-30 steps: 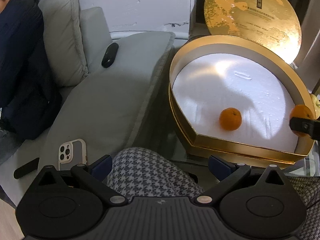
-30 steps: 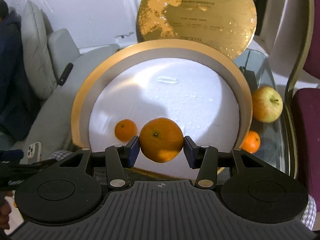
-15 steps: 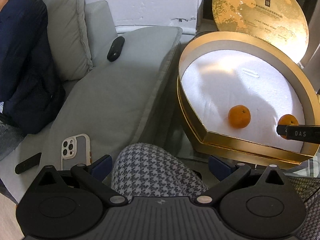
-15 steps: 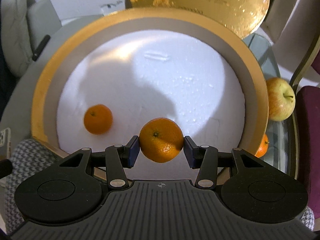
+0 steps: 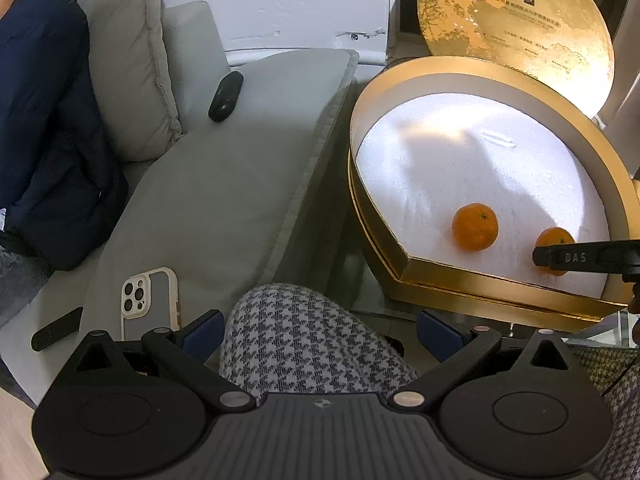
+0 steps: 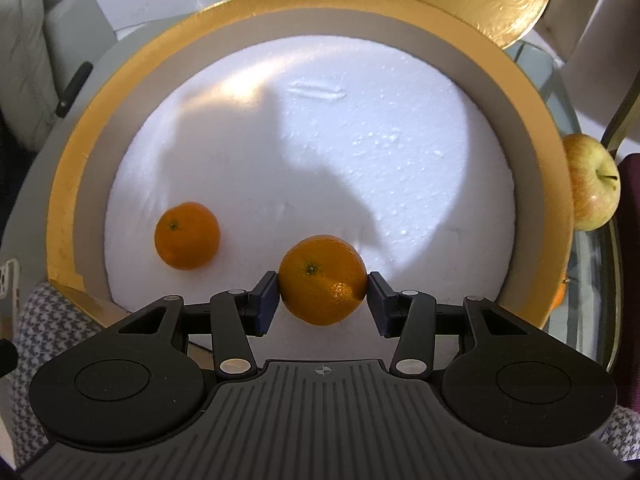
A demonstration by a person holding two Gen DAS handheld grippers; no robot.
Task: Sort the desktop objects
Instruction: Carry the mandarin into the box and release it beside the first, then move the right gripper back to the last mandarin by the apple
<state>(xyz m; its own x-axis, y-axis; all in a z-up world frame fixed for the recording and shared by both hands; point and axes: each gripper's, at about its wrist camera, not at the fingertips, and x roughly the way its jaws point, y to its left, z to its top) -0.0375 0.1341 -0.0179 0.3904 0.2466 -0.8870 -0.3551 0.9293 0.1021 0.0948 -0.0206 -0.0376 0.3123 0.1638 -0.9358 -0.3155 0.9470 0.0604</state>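
Note:
My right gripper (image 6: 322,298) is shut on an orange mandarin (image 6: 322,279), holding it low over the white foam floor of a round gold box (image 6: 68,184). A second mandarin (image 6: 187,235) lies on the foam to its left. The left wrist view shows the same box (image 5: 480,284), the loose mandarin (image 5: 475,226), and the held mandarin (image 5: 554,237) behind the right gripper's black finger (image 5: 576,258). My left gripper (image 5: 319,330) is open above a knee in houndstooth fabric (image 5: 312,344), well short of the box.
The box's gold lid (image 5: 516,28) stands propped behind it. An apple (image 6: 592,184) and another mandarin (image 6: 560,294) rest on the glass table right of the box. On the grey sofa (image 5: 220,184) lie a phone (image 5: 148,304) and a black remote (image 5: 226,96); a person in dark clothes (image 5: 44,128) sits left.
My right gripper has sunk toward the foam inside the box with the mandarin, so the box fills more of its view. The left gripper has stayed where it was.

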